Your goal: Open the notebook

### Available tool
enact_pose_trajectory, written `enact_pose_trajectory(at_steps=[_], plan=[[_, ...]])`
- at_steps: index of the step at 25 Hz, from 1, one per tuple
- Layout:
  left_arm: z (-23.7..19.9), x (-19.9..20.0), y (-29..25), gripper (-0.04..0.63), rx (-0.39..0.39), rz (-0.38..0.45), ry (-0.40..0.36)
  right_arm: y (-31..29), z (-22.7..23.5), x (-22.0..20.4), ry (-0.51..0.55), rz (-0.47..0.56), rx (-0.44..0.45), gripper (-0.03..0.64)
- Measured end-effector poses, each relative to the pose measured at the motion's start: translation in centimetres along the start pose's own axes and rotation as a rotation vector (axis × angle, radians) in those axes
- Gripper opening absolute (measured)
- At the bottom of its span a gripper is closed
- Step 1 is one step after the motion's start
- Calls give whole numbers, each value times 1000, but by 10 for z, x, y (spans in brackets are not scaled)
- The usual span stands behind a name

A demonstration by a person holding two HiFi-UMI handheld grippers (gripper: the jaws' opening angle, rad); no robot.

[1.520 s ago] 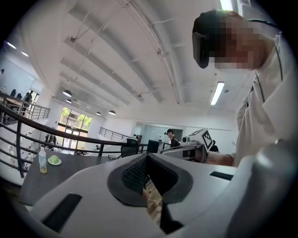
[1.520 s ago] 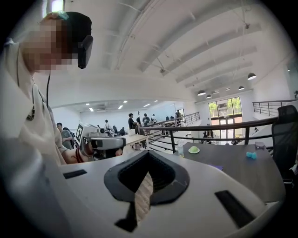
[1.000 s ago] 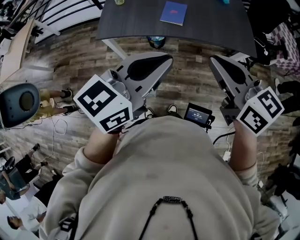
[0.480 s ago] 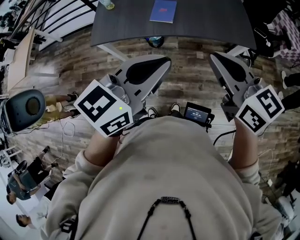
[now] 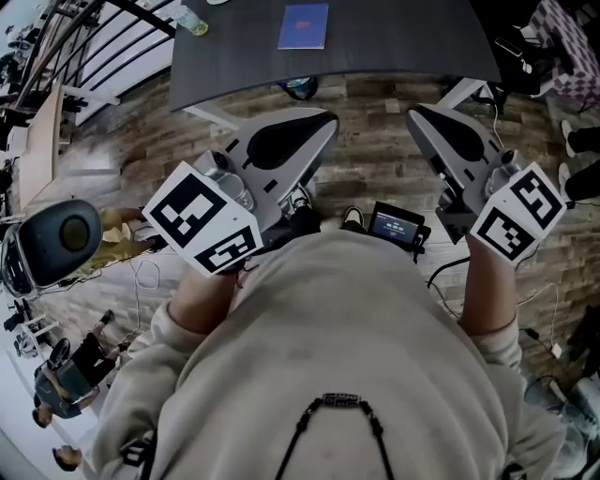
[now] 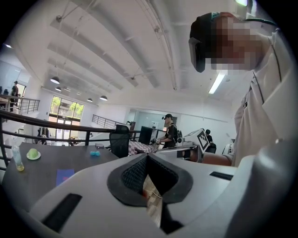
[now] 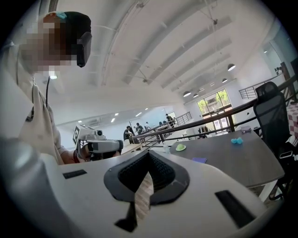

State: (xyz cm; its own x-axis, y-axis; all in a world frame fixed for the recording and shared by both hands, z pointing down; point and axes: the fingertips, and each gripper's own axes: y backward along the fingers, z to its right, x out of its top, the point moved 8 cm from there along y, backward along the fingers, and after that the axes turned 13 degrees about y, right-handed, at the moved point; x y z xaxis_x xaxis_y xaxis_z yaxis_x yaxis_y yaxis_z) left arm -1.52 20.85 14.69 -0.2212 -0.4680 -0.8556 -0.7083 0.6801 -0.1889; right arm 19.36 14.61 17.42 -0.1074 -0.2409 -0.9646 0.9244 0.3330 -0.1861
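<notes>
The blue notebook lies closed on the dark grey table at the top of the head view, well ahead of both grippers. Both are held over the wooden floor in front of the person's body, short of the table edge. My left gripper is shut with nothing in it, and so is my right gripper. In the left gripper view the notebook shows low on the left beyond the shut jaw tips. In the right gripper view the notebook is small, right of the tips.
On the table stand a bottle, a green thing on a small plate and a small blue thing. A black office chair stands by the table's end, another chair at the left. A railing and people are behind.
In the head view the table and notebook have drifted left. Both grippers have shifted a little with the person and stay shut and empty.
</notes>
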Motion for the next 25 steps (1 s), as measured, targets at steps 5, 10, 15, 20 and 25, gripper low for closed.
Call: enact_pose_trajectory(at_steps=[5, 10, 15, 20, 25], plan=[[-6, 5, -3, 2, -51, -4, -6, -2, -7, 4, 7, 0, -18, 15], [-12, 26, 5, 2, -117, 14, -28, -6, -22, 24, 24, 23, -66, 15], [-12, 30, 3, 2, -168, 36, -51, 12, -13, 28, 29, 15, -138, 15], [3, -51, -35, 2, -185, 23, -42, 67, -1, -42, 32, 16, -186, 15], [7, -64, -42, 2, -209, 21, -56, 74, -12, -44, 61, 11, -199, 15]])
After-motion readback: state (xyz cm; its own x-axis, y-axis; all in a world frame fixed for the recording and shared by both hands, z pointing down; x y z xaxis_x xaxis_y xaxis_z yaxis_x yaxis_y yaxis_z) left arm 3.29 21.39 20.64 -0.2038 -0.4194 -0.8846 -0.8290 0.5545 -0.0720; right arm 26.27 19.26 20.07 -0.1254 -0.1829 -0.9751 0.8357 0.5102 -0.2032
